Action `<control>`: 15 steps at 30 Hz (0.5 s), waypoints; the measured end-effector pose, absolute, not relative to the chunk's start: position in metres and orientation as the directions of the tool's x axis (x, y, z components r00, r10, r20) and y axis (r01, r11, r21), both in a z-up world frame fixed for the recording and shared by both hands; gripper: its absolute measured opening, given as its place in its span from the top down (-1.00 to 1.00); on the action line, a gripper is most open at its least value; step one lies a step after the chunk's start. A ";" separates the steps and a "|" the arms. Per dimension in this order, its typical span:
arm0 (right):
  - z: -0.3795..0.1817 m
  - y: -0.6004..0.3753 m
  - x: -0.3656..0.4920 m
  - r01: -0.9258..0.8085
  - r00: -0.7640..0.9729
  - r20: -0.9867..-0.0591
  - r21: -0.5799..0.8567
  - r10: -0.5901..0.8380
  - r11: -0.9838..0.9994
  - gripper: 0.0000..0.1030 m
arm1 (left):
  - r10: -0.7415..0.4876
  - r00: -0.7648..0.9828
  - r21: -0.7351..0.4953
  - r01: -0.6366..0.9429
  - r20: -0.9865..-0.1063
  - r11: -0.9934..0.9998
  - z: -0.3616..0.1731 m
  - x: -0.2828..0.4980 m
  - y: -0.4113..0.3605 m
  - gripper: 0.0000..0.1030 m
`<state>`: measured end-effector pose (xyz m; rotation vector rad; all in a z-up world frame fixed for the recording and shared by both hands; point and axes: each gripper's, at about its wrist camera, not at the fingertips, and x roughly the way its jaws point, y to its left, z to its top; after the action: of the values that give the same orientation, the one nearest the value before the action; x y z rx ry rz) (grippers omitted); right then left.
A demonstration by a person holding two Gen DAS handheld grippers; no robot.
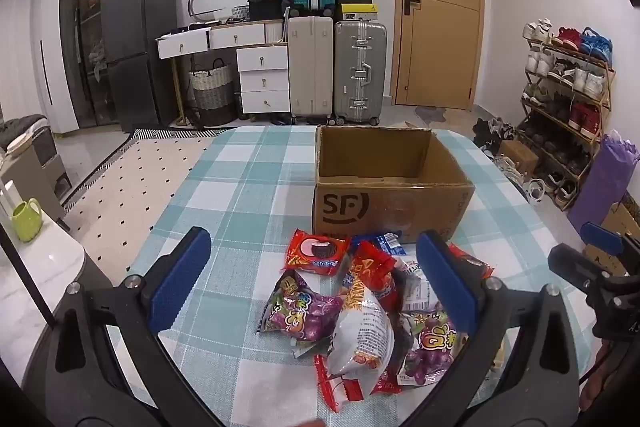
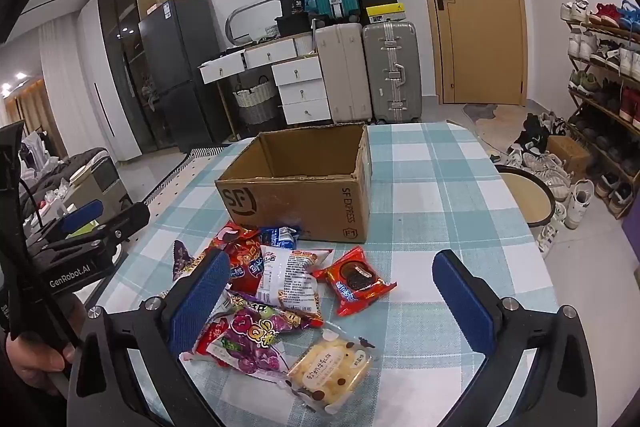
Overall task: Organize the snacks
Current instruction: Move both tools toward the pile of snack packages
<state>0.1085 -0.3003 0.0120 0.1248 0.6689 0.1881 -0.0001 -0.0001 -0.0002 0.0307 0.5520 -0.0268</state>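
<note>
Snack packets (image 2: 280, 291) heaped near the empty cardboard box (image 2: 304, 195): light, crinkly, slippery; best pinched at sealed edges. Left tool (image 1: 312, 275) and right tool (image 2: 332, 287) gape wide, holding nothing.

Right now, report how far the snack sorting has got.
Done: nothing that shows; the cardboard box stands open, and what shows of its inside is bare. In hand: nothing; the left gripper and right gripper both stand open over the snack pile. Left: every packet, including the red cookie packet and yellow cake packet, on the checked tablecloth.
</note>
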 end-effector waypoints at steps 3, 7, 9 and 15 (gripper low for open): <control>0.012 -0.299 0.110 -0.135 0.770 -0.601 0.173 0.213 0.976 -0.99 | -0.042 0.841 0.015 0.060 -0.539 0.998 0.000 -0.001 -0.007 -0.99; 0.011 -0.302 0.107 -0.143 0.776 -0.593 0.168 0.216 0.975 -0.99 | -0.053 0.853 -0.032 0.042 -0.519 0.999 0.004 -0.001 0.001 -0.99; 0.013 -0.299 0.107 -0.147 0.775 -0.593 0.166 0.218 0.975 -1.00 | -0.048 0.867 -0.030 0.038 -0.496 0.999 0.002 -0.006 0.001 -0.99; 0.012 -0.301 0.108 -0.144 0.781 -0.585 0.173 0.219 0.974 -1.00 | -0.038 0.859 -0.025 0.029 -0.511 0.999 0.004 -0.010 0.009 -0.99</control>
<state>0.1080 -0.3015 0.0123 0.1217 0.6457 0.1966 -0.0104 0.0085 0.0038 -0.0172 0.5367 -0.0349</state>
